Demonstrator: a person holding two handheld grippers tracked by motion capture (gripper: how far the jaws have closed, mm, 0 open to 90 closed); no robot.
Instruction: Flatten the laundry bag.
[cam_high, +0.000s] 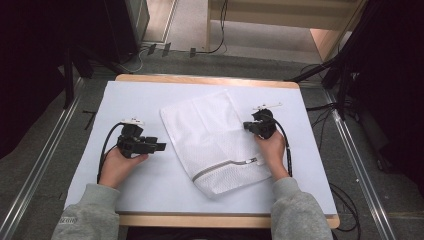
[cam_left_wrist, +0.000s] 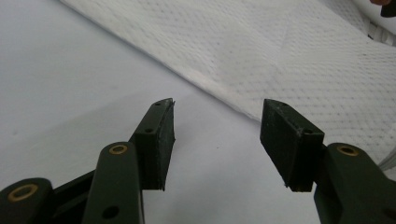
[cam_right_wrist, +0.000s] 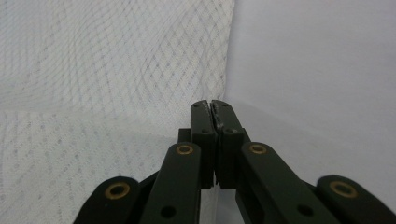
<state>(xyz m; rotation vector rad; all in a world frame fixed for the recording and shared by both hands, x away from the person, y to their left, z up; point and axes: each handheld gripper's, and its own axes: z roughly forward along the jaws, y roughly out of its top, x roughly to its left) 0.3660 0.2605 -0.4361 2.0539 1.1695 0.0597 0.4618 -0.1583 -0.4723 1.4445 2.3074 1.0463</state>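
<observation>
A white mesh laundry bag (cam_high: 212, 135) lies flat in the middle of the white table (cam_high: 130, 95), its grey zipper (cam_high: 227, 166) near the front end. My left gripper (cam_high: 161, 146) rests just left of the bag and points at its left edge. In the left gripper view its jaws (cam_left_wrist: 217, 121) stand open with nothing between them, a short way off the bag's (cam_left_wrist: 289, 60) edge. My right gripper (cam_high: 248, 126) sits at the bag's right edge. The right gripper view shows its jaws (cam_right_wrist: 212, 106) shut tip to tip beside the mesh (cam_right_wrist: 107, 60), with no fabric visible between them.
The table's wooden rim (cam_high: 210, 80) shows at the far side. Cables (cam_high: 345, 200) and dark stands (cam_high: 345, 75) are on the floor to the right. Metal rails (cam_high: 45, 150) run along both sides of the table.
</observation>
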